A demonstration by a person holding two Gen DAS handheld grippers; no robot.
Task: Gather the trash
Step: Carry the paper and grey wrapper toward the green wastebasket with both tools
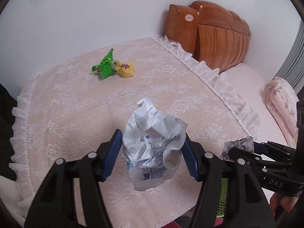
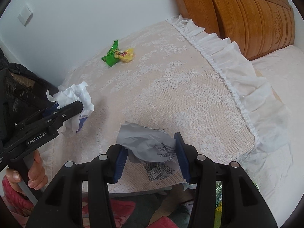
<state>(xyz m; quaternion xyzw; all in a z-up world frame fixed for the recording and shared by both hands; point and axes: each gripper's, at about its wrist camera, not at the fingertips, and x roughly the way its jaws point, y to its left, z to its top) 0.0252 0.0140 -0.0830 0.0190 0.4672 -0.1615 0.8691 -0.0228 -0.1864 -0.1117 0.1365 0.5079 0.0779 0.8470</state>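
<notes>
While both hands hang over bed's (image 1: 76, 114) near edge, left gripper (image 1: 152, 152) clamps white wrapper (image 1: 152, 138), blue print showing, lifted clear of lace cover. Right gripper (image 2: 150, 155) pinches grey paper wad (image 2: 150, 142) between blue pads. Green wrapper (image 2: 111, 54) and yellow wrapper (image 2: 128, 55) lie touching near far edge by wall. Wooden headboard (image 2: 247, 19) at right.
</notes>
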